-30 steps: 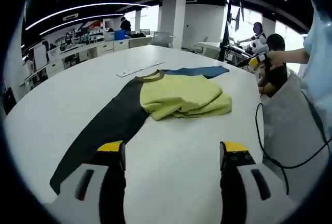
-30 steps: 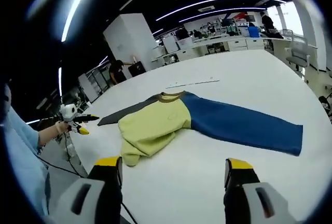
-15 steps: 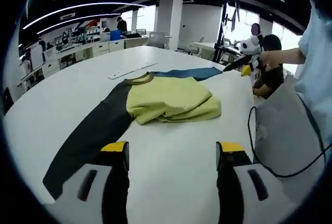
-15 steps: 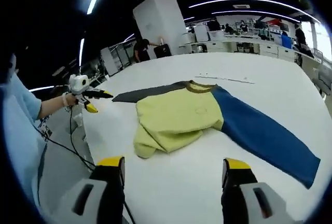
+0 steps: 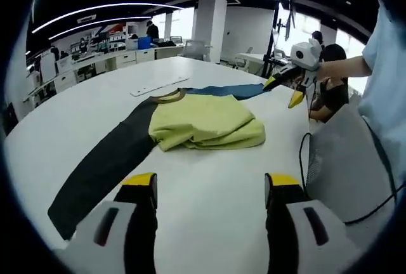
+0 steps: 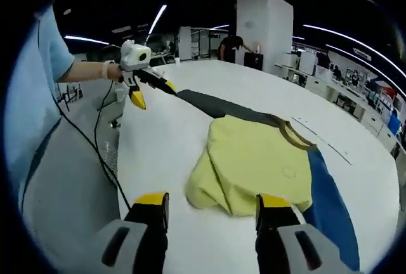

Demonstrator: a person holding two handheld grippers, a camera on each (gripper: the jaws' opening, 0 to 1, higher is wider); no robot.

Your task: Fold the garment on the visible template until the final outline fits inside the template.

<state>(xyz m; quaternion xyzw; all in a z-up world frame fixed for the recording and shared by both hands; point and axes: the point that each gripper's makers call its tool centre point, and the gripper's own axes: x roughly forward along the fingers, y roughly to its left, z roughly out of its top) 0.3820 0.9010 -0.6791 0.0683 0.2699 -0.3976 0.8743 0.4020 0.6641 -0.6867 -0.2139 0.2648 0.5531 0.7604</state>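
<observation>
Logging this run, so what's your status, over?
Left gripper and right gripper open, empty, above the table. Shirt partly folded, sleeves spread. Nothing in the way.

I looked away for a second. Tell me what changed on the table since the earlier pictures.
Only the hand-held grippers moved. The right hand-held gripper swung round towards the folded yellow body of the garment, which now lies close beyond its open jaws. The left hand-held gripper barely shifted, jaws open. Nothing was gripped or released. The yellow body, dark sleeve and blue sleeve lie as before on the white table.
</observation>
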